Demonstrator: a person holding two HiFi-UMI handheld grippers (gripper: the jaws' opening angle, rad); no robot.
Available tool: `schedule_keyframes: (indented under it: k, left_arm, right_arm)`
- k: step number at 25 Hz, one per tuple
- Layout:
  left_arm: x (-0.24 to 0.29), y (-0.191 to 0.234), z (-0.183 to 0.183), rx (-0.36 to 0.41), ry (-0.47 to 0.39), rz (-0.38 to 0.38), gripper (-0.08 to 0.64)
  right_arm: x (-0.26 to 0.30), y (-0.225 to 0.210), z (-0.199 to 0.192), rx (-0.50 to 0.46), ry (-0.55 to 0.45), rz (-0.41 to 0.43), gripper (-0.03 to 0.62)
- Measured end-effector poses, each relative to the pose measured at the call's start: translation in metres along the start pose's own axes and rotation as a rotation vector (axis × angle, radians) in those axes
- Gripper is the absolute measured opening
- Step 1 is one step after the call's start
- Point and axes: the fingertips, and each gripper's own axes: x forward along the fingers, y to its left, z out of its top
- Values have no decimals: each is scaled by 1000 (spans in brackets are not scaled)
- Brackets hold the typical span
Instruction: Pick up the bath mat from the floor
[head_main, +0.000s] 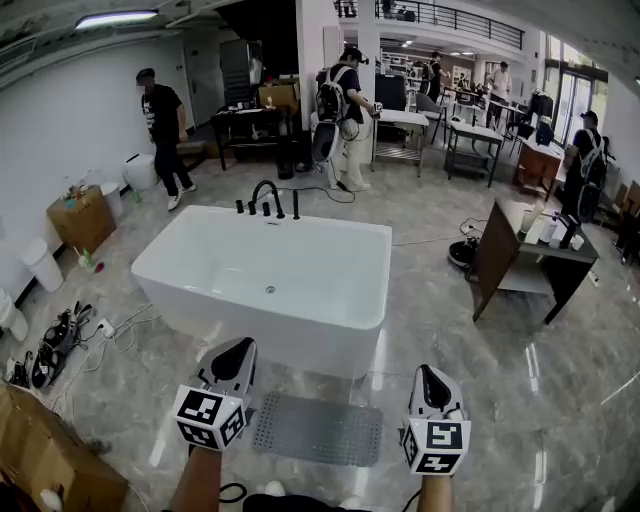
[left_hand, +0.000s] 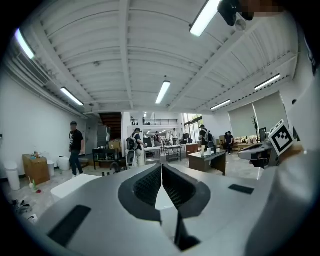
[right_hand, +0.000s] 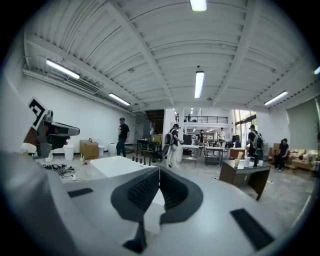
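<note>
Currently both claws are clenched on nothing: left gripper (head_main: 236, 352) at lower left of the head view, right gripper (head_main: 428, 374) at lower right. The grey bath mat (head_main: 318, 428) lies flat on the floor at bottom centre, between them, just beside the white bathtub (head_main: 300, 330).

Before us, the grey bath mat (head_main: 317, 428) lies flat on the glossy floor (head_main: 440, 310), its textured rectangle just beside the white bathtub (head_main: 290, 300).
</note>
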Motion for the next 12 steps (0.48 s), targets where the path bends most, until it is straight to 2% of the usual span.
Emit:
schedule_keyframes:
  k: [7,12]
  left_arm:
    - [3,-28,-12,30,11,0,11]
    - [16,-20,-18,35,25,2,11]
  right_arm:
    - [-6,-13,-13,-69,23,64,22]
    - [10,-14,-26,-50,54,75,21]
